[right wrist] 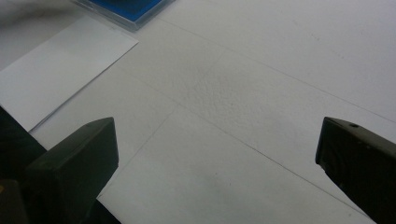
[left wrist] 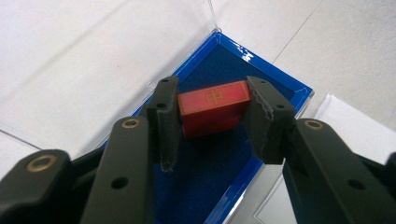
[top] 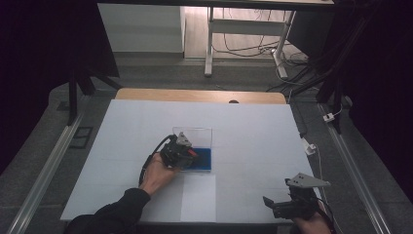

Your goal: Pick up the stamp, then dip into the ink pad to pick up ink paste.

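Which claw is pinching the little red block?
The left claw. Its two black pads press on both ends of the red block over the blue tray. The right claw is wide open with nothing in it.

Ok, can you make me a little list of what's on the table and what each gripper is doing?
held thing: red block with a gold mark on top
left gripper: shut on the red block, over the blue tray
blue tray: blue lining, clear lid standing open behind it
right gripper: open, nothing between its jaws, over the white table
paper sheet: flat, just in front of the tray
table: white cover
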Demonstrator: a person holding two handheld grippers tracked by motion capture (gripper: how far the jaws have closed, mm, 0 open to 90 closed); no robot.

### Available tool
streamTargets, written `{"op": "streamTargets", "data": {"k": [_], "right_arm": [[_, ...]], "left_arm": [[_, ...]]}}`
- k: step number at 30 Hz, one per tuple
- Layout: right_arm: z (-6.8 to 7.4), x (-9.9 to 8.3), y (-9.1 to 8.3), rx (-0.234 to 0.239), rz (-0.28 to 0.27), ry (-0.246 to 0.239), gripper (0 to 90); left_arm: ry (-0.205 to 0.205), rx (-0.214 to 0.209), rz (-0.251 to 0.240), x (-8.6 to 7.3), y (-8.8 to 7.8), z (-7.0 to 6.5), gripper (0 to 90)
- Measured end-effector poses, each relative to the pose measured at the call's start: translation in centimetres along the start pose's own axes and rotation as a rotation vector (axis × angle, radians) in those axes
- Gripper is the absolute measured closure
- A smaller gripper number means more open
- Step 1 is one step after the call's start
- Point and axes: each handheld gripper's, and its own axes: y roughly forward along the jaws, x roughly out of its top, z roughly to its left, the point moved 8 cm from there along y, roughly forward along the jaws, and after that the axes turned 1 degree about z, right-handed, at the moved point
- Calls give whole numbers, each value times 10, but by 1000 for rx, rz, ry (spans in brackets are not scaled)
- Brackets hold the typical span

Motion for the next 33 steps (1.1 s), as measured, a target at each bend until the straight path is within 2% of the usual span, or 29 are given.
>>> {"op": "streamTargets", "data": {"k": [6, 8, 14, 16, 24, 28, 33], "right_arm": [[0, 0, 0, 1, -2, -4, 0], [1, 0, 0, 1, -2, -5, 0], [0, 0, -1, -1, -4, -6, 0], [0, 0, -1, -2, -4, -9, 0], [1, 0, -2, 0, -6, -16, 0], [1, 1, -2, 1, -15, -9, 0], [1, 0, -2, -2, -11, -12, 0]], "left_arm": [[-4, -29, -1, 1, -2, -1, 577], [7, -42, -4, 2, -4, -2, 576], [14, -51, -33, 4, -11, -2, 576], [22, -39, -41, 5, -14, -1, 576], [27, -53, -46, 6, -21, 0, 577], [47, -59, -46, 6, -22, -1, 577], [47, -61, -37, 5, -21, -1, 577]]}}
